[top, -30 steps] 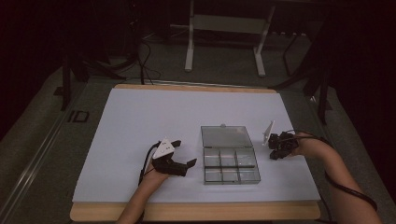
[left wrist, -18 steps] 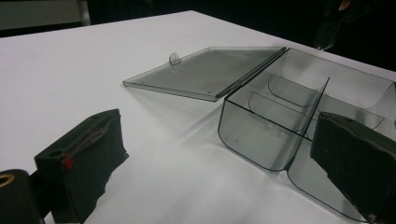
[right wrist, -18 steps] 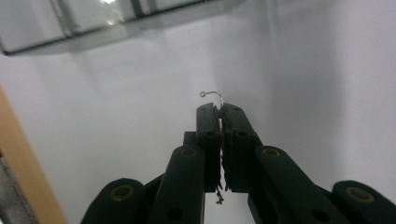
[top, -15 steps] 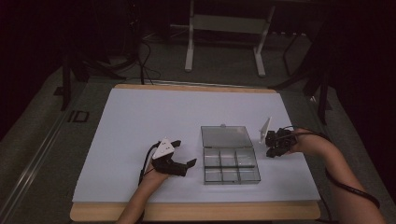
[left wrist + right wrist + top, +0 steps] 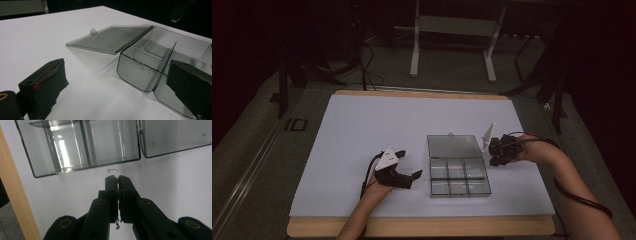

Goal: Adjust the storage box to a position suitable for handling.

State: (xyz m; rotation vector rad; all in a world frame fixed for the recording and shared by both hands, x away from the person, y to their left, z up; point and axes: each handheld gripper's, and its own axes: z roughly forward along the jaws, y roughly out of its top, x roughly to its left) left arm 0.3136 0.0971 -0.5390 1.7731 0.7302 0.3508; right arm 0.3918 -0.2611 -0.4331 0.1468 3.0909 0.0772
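Note:
A clear smoke-tinted compartment box (image 5: 459, 190) lies open on the white sheet, its lid (image 5: 452, 146) flat behind it. Several compartments look bare. My left gripper (image 5: 411, 163) rests open just left of the box; in the left gripper view the jaws (image 5: 116, 90) stand wide apart with the box wall (image 5: 140, 72) and the lid (image 5: 112, 38) ahead. My right gripper (image 5: 491, 152) is at the box's right side. In the right gripper view it (image 5: 117, 178) is shut on a small wire hook (image 5: 113, 170), whose curl sticks out just short of the box wall (image 5: 85, 166).
The white sheet (image 5: 377, 125) covers most of the wooden table, whose front edge (image 5: 422, 227) shows below it. A small white upright piece (image 5: 488, 134) stands by the right gripper. A desk frame (image 5: 452, 30) and cables stand on the dark floor beyond.
My right gripper has moved left, closer to the box's right side. The left gripper has stayed put and open.

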